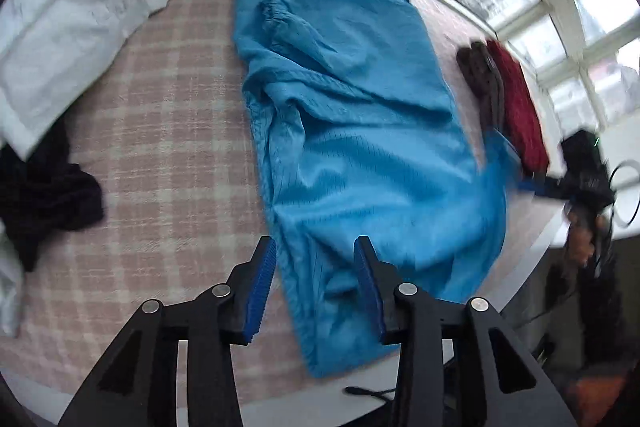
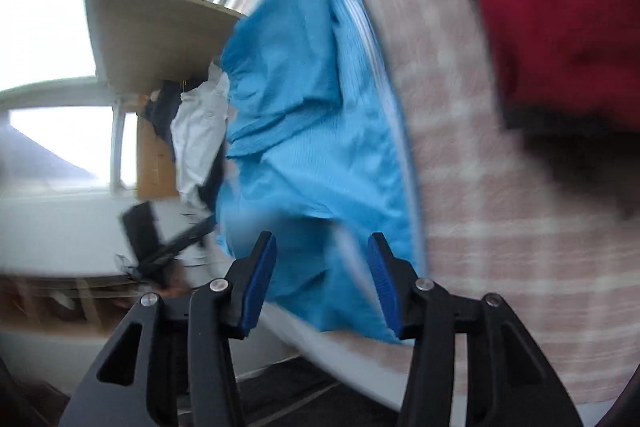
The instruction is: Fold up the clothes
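Note:
A bright blue garment (image 1: 352,131) lies lengthwise on the pink plaid table (image 1: 168,115), partly folded and wrinkled, its near end at the table's front edge. My left gripper (image 1: 316,251) is open just above the near end of the garment, with nothing between the blue pads. The right gripper shows in the left wrist view (image 1: 520,183) at the garment's right edge, blurred. In the right wrist view the right gripper (image 2: 320,247) is open, with the blue garment (image 2: 312,115) close in front of it.
A white garment (image 1: 68,39) and a black one (image 1: 44,203) lie at the table's left. Folded brown (image 1: 480,79) and red (image 1: 520,107) clothes lie at the right, the red pile (image 2: 552,7) close by the right gripper. Windows stand behind the table.

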